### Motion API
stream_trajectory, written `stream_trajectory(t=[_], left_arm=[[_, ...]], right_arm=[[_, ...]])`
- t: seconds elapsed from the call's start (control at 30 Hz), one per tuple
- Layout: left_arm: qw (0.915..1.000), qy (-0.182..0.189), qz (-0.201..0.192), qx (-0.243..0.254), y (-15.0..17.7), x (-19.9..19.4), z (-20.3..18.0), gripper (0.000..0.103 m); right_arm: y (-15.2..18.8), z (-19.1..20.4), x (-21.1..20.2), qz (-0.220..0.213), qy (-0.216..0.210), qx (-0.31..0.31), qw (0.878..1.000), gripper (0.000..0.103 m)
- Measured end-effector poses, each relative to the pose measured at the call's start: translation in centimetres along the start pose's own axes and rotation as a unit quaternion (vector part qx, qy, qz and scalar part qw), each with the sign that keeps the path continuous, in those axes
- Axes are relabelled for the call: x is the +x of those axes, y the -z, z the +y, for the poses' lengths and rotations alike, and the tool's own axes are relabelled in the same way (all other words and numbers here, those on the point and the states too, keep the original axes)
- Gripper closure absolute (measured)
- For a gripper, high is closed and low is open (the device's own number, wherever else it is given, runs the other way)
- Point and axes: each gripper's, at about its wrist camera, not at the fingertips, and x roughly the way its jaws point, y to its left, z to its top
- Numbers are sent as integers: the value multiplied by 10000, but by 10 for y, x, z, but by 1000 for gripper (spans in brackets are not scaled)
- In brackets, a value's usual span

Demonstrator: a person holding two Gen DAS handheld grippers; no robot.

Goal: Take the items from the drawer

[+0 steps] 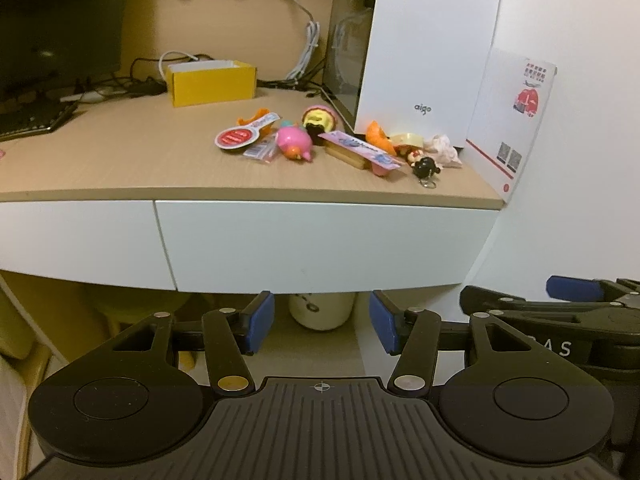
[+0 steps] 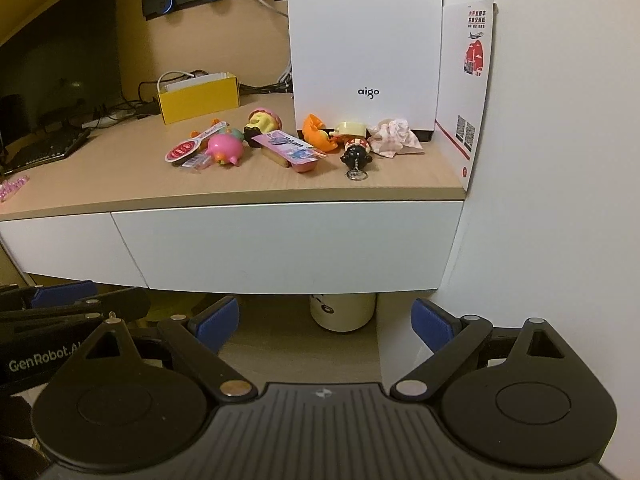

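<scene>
The white drawer front (image 1: 320, 244) (image 2: 288, 248) under the wooden desk top is closed flush. On the desk above it lie several small toys: a pink pig (image 1: 295, 145) (image 2: 229, 149), a red-and-white tag (image 1: 236, 137) (image 2: 185, 151), a pink packet (image 1: 362, 151) (image 2: 289, 145), an orange toy (image 1: 378, 136) (image 2: 318, 130) and a black keychain figure (image 1: 425, 167) (image 2: 356, 157). My left gripper (image 1: 322, 326) hangs open below the drawer's lower edge, nothing between its blue pads. My right gripper (image 2: 326, 326) is open too, also low in front of the drawer, empty.
A white "aigo" box (image 1: 424, 52) (image 2: 364, 44) and a leaning card (image 1: 512, 120) (image 2: 466, 88) stand at the desk's right by the white wall. A yellow box (image 1: 212, 82) (image 2: 198, 100), cables, keyboard and dark monitor sit at left. A cream bin (image 1: 322, 310) (image 2: 344, 312) stands under the desk.
</scene>
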Motion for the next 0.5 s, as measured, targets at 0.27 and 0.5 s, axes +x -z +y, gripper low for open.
stream_trajectory(t=[0.27,0.5], left_arm=[[10000,-26,35,-5,1,0,2,46],[10000,-32,55,4,2,2,4,46]], right_arm=[[0,3,-1,-65,72,-130,9999,9],[0,3,1,-44,67,-147,9999,9]])
